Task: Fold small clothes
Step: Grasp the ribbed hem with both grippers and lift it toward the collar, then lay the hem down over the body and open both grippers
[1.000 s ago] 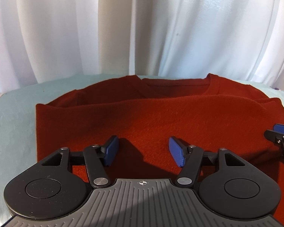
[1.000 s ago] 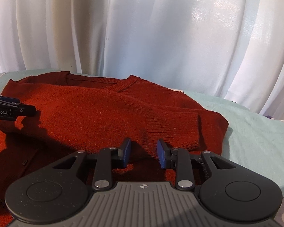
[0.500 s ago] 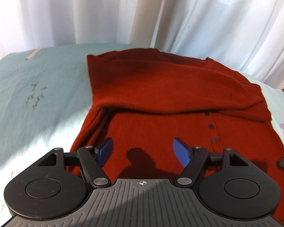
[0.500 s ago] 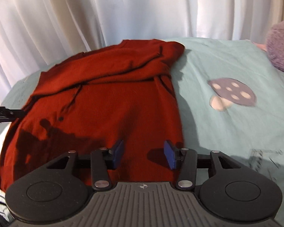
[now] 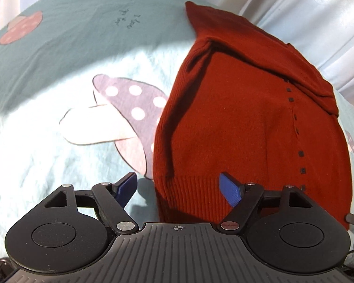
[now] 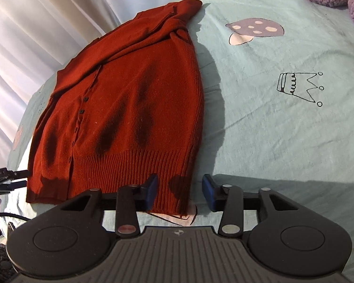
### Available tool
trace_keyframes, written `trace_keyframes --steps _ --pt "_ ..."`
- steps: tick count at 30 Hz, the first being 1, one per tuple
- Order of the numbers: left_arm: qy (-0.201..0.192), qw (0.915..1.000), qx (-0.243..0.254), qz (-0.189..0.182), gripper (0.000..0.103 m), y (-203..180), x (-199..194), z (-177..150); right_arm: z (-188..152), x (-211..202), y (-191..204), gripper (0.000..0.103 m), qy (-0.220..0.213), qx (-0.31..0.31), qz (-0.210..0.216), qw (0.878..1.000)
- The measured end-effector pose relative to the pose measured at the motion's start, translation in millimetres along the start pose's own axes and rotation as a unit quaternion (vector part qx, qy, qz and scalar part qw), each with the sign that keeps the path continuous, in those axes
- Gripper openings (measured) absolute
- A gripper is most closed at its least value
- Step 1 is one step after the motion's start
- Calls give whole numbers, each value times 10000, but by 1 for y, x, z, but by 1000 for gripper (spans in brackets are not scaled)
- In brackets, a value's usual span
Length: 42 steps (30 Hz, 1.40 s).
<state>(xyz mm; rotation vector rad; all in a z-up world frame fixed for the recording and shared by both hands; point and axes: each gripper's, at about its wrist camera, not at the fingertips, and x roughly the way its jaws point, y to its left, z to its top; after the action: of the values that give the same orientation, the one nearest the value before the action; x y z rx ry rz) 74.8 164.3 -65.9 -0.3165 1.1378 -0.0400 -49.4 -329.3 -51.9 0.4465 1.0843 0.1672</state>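
Cardigan lying on the bedsheet, sleeves folded in; left gripper gaping wide, right gripper closing emptily around hem corners; lengthwise fold remaining.

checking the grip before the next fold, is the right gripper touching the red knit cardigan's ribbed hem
Cannot tell. In the right wrist view the right gripper straddles the red knit cardigan hem corner as its jaws close, but whether the pads press it isn't plain.

Hardly any readable text showing.
Dark handwritten scribble is sitting on the teal bedsheet, too small to read; white lettering on the left gripper at the frame edge is blurring out, illegible.
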Motion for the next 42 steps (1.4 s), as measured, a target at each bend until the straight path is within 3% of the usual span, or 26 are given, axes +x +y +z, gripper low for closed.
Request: trace_keyframes --steps 2,4,7,9,12,14,16,18,22,25,29,31,34,36,37,38,39,40,41,42 --pt "102 9997 -158 -186 70 5 1 -4 1 4 -3 26 133 118 149 9997" --pt "240 9989 -217 -325 67 6 2 -7 -1 5 -2 22 190 112 191 9996" --pt "278 9990 -125 -319 59 5 1 -9 0 7 -1 11 280 92 223 9993" --pt "410 9985 -141 -344 47 6 0 -9 1 9 -1 10 339 109 282 9990" --pt "625 9957 -164 -659 32 5 6 -9 3 13 -4 5 440 240 455 9977" --pt "680 9951 -72 -715 9 3 10 -8 6 13 -7 5 470 427 682 9956" --pt "638 9949 -17 -778 9 2 9 -7 13 9 -8 5 371 563 945 9932" --pt "462 9931 -16 -1081 8 0 1 -1 23 5 -7 5 250 673 1136 9909" --pt "-249 9838 -316 -1748 8 -7 -27 30 56 1 -6 5 -170 867 1347 9869" --pt "-747 9775 -395 -1934 8 -15 -40 63 86 6 2 5 -545 820 1276 9869" --pt "-1130 9756 -399 -1839 8 -26 -30 110 126 35 17 5 -885 377 693 9929" --pt "-1211 9791 -368 -1591 8 -35 -14 130 140 54 21 5 -920 197 403 9947" --pt "-1121 9868 -331 -1118 8 -40 17 148 153 74 19 6 -863 8 178 9961" --pt "-993 9905 -405 -863 9 -38 36 153 155 70 19 8 -1115 -102 30 9937" --pt "-945 9913 -481 -786 10 -36 43 154 155 64 18 18 -1289 -214 23 9914" --pt "-1004 9900 -487 -866 17 -32 46 153 154 59 18 29 -1429 -310 -19 9893" --pt "-1159 9875 -431 -975 25 -29 43 150 152 56 19 32 -1539 -526 -64 9867" --pt "-1331 9855 -336 -997 49 -27 40 146 152 55 21 33 -1539 -815 -107 9847" --pt "-1417 9852 -215 -939 60 -26 39 145 152 56 23 33 -1493 -1056 -196 9829" --pt "-1456 9856 -57 -856 58 -26 40 145 152 59 24 33 -1415 -1240 -225 9819"
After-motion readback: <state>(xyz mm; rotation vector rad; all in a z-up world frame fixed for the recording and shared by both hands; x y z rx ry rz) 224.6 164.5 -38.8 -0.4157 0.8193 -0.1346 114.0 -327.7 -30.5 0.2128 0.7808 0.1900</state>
